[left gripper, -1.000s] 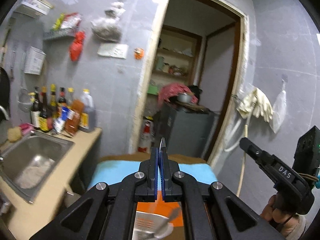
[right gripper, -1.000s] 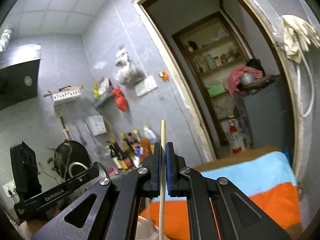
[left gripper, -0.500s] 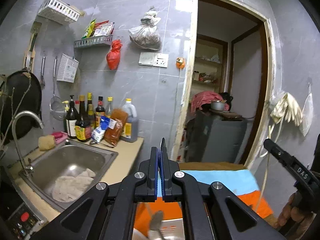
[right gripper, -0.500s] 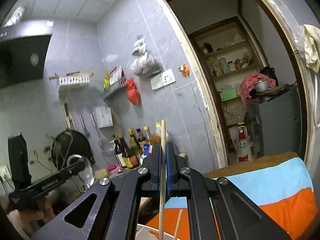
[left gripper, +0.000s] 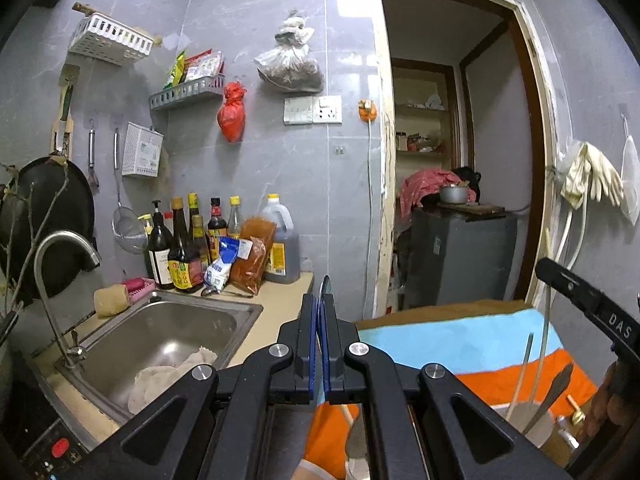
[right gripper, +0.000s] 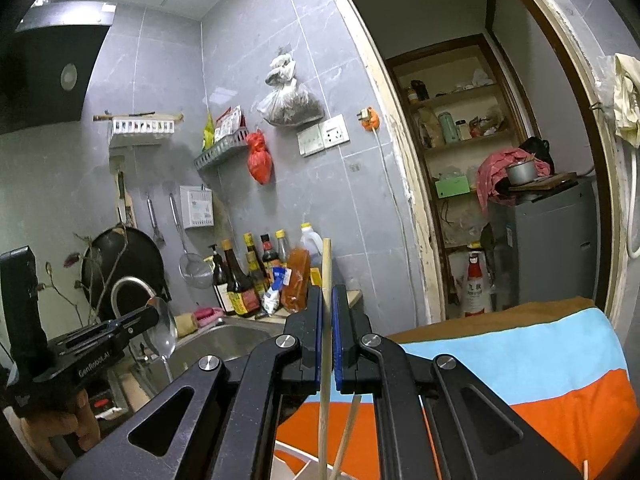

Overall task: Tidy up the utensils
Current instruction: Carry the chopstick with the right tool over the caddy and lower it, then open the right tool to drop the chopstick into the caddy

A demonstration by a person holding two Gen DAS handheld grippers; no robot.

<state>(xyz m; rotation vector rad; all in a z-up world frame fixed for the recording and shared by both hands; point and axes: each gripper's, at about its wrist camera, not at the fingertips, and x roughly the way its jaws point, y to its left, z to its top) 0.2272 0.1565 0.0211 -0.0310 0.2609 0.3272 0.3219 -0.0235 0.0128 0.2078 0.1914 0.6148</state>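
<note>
My left gripper [left gripper: 320,312] is shut on a metal spoon [left gripper: 326,285], whose thin edge sticks up between the blue pads. From the right wrist view its shiny bowl [right gripper: 162,326] shows at the left gripper's tip [right gripper: 150,315]. My right gripper [right gripper: 328,304] is shut on an upright wooden chopstick [right gripper: 327,272]. That chopstick's lower end reaches into a white holder [right gripper: 292,454] beside another chopstick [right gripper: 347,432]. In the left wrist view the holder [left gripper: 524,420] stands at the lower right with chopsticks and a spoon in it, under the right gripper [left gripper: 550,270].
A steel sink [left gripper: 172,332] with a cloth in it and a curved tap [left gripper: 60,240] lie to the left. Sauce bottles [left gripper: 192,248] line the counter's back. A blue and orange cloth [left gripper: 460,344] covers the surface ahead. Behind it is an open doorway [left gripper: 452,160].
Both grippers have swung left and sunk lower, still shut on spoon and chopstick. The sink and bottles came into full view, and the holder now shows below the chopstick.
</note>
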